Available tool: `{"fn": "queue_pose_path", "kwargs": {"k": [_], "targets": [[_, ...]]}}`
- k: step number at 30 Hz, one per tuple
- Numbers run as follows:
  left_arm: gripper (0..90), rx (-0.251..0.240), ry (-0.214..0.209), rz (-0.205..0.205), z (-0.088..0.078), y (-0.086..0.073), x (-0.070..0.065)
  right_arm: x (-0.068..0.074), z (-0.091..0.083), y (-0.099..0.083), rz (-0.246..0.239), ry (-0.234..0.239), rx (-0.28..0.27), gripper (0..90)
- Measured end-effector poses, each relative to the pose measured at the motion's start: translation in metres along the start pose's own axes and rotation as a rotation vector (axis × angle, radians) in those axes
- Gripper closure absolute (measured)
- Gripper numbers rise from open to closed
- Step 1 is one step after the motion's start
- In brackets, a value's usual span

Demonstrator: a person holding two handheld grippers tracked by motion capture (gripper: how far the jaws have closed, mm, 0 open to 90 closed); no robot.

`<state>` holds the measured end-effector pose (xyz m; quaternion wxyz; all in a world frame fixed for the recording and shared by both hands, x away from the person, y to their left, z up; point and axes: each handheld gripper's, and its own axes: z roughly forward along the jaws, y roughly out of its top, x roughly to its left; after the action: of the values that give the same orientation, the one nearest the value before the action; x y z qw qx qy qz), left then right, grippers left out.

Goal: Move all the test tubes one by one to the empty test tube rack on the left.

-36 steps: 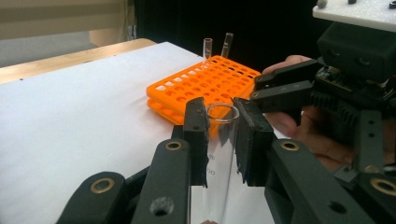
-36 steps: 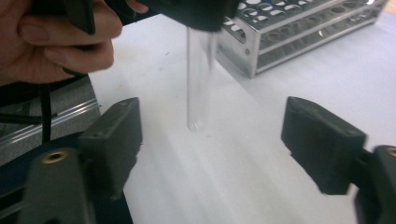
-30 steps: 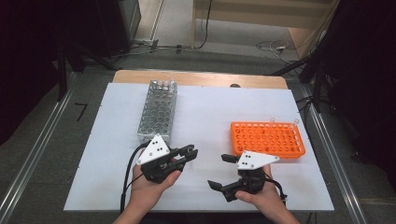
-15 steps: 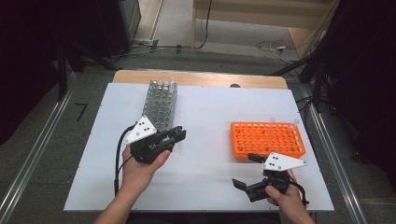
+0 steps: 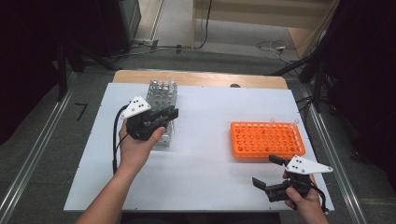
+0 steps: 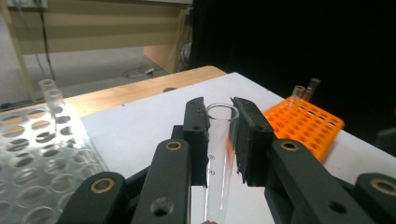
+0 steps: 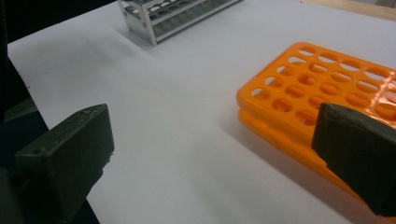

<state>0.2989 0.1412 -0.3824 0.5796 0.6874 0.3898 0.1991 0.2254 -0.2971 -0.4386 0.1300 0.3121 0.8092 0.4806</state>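
The left hand-held gripper [image 6: 219, 135] is clamped on a clear tube [image 6: 219, 154], upright between its pads just under the rim. The tube looks light, stiff, slick and probably fragile glass, so that spot suits a gentle hold. The clear rack [image 6: 32, 158] sits beside it, the orange rack [image 6: 303, 122] beyond. The right hand-held gripper [image 7: 210, 154] stands apart, empty over the bench [image 7: 177, 140].

A lab: a white worktop [image 5: 205, 154] carries a clear tube rack [image 5: 162, 93] at 11 o'clock and an orange tube rack [image 5: 266, 140] at 3 o'clock; cables [image 5: 271, 45] trail across the floor behind.
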Motion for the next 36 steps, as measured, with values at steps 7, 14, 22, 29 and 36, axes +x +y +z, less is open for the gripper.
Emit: {"fn": "queue_pose_path", "kwargs": {"k": [7,14,22,29,36], "targets": [[75.7,-0.001,0.040,-0.015,0.014,0.009,0.021,-0.008,-0.009,-0.011,0.018,-0.029,0.013,0.0],[75.7,-0.011,0.076,-0.033,0.028,0.016,0.040,-0.014,-0.011,-0.015,0.029,-0.038,0.019,0.0],[75.7,-0.020,0.130,-0.049,0.046,0.025,0.062,-0.014,-0.011,-0.015,0.039,-0.030,0.008,0.0],[75.6,-0.034,0.173,-0.072,0.065,0.032,0.078,-0.014,-0.012,-0.015,0.041,-0.031,0.008,0.0],[75.6,-0.020,0.224,-0.069,0.082,0.035,0.094,-0.015,-0.013,-0.016,0.045,-0.031,0.006,0.0]]}}
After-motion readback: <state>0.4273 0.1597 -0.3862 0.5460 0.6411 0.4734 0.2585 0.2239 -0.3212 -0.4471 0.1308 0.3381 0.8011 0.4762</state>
